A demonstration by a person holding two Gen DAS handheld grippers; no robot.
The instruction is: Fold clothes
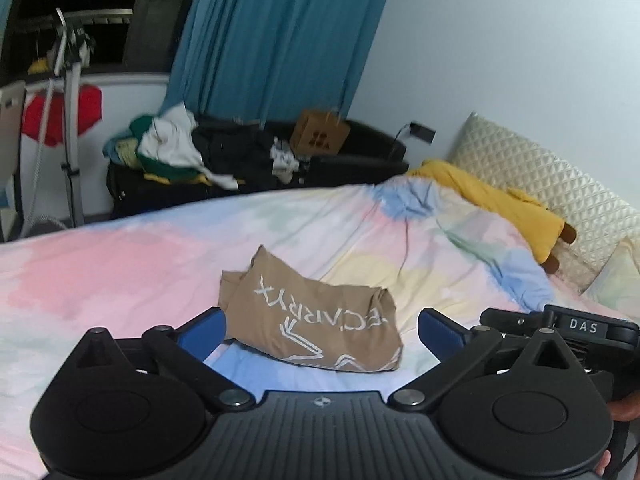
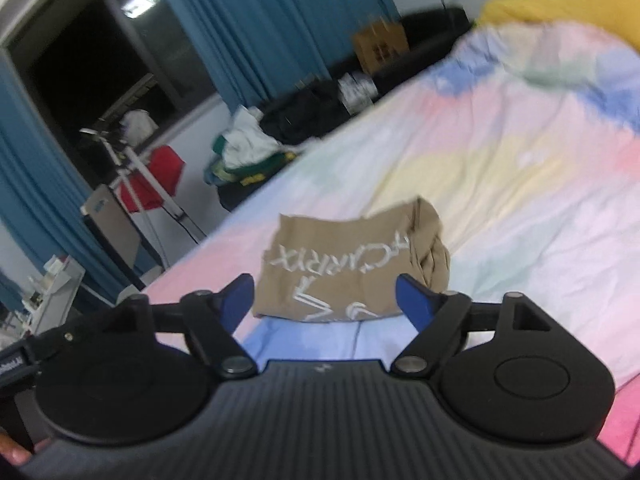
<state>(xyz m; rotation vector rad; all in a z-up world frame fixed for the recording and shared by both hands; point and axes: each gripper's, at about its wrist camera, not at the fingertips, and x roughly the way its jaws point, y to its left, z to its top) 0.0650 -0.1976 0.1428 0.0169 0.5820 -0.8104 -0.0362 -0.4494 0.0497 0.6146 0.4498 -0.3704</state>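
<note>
Nearest, the left claw (image 1: pixel 320 330) and the right claw (image 2: pixel 326 300) both hang above the bed (image 1: pixel 100 280) with their blue pads spread wide and nothing between them, the right claw also showing at the edge of the left wrist view. Just beyond them the folded tan shirt (image 1: pixel 312 312) with white lettering lies as a compact bundle on the pastel bedcover, apart from both claws. Past the shirt, at the head of the bed, are a yellow cushion (image 1: pixel 492 200) and a quilted pillow (image 1: pixel 532 168), and beyond the bed's far side a heap of clothes (image 1: pixel 172 148), a cardboard box (image 1: pixel 320 136) and a blue curtain (image 1: pixel 280 36).
</note>
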